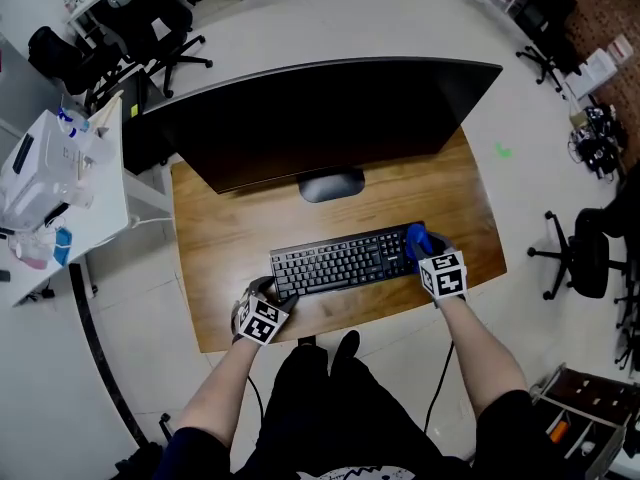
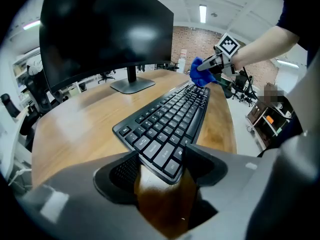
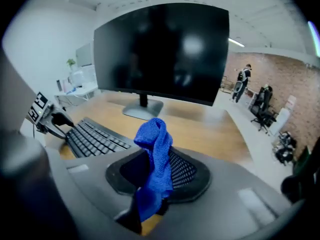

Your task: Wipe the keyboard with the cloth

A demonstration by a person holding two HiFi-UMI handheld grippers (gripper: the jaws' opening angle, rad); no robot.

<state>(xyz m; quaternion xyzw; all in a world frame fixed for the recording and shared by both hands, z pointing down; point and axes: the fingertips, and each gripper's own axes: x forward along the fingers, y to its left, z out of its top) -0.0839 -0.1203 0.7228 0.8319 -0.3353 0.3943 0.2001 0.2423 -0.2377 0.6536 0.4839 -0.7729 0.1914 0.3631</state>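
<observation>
A black keyboard (image 1: pixel 340 260) lies on the wooden desk (image 1: pixel 225 233), in front of the monitor. My left gripper (image 1: pixel 268 304) is at its left end. In the left gripper view the jaws (image 2: pixel 159 166) stand on either side of the keyboard's (image 2: pixel 170 116) near corner and are shut on it. My right gripper (image 1: pixel 427 251) is at the keyboard's right end, shut on a blue cloth (image 1: pixel 415 238). In the right gripper view the cloth (image 3: pixel 156 149) stands up bunched between the jaws (image 3: pixel 152 184), beside the keyboard (image 3: pixel 92 139). Whether the cloth touches the keys is unclear.
A large dark monitor (image 1: pixel 320 118) on an oval stand (image 1: pixel 331 184) fills the back of the desk. A white table (image 1: pixel 60 188) with equipment stands to the left. Office chairs (image 1: pixel 580 253) sit on the floor around the desk. The desk's front edge is close to both grippers.
</observation>
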